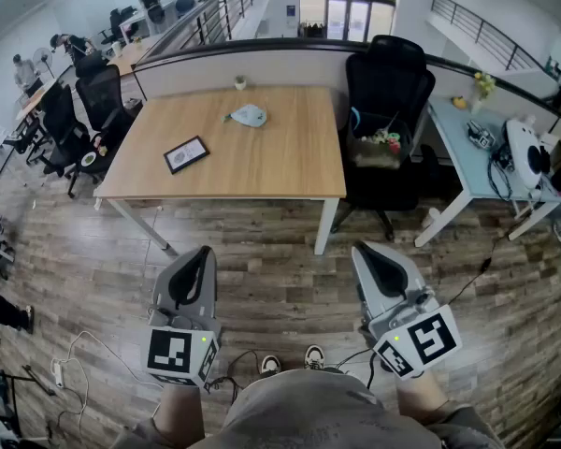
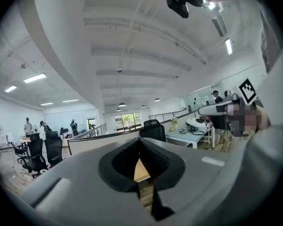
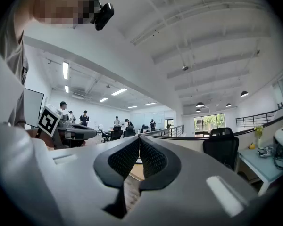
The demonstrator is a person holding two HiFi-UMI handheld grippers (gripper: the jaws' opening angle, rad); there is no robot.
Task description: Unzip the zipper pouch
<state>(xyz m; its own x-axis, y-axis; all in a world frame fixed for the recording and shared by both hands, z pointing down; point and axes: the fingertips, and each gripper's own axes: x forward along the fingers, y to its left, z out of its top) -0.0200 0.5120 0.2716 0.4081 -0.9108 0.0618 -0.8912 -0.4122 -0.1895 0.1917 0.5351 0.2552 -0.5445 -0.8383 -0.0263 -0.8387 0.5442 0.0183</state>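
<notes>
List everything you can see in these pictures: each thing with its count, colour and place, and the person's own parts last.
table: one, light wood, centre, ahead of the person
zipper pouch: one, pale blue-grey, far half of the table
framed board: one, black frame, lying flat on the table's left part
small cup: one, pale, table's far edge
office chair: one, black, right of the table, items on its seat
desk chairs: several, black, left of the table
side desk: one, pale blue, far right
floor: wood planks, all around
shoes: two, dark and white, bottom centre
left hand-held gripper: one, grey, lower left, shut, empty
right hand-held gripper: one, grey, lower right, shut, empty
</notes>
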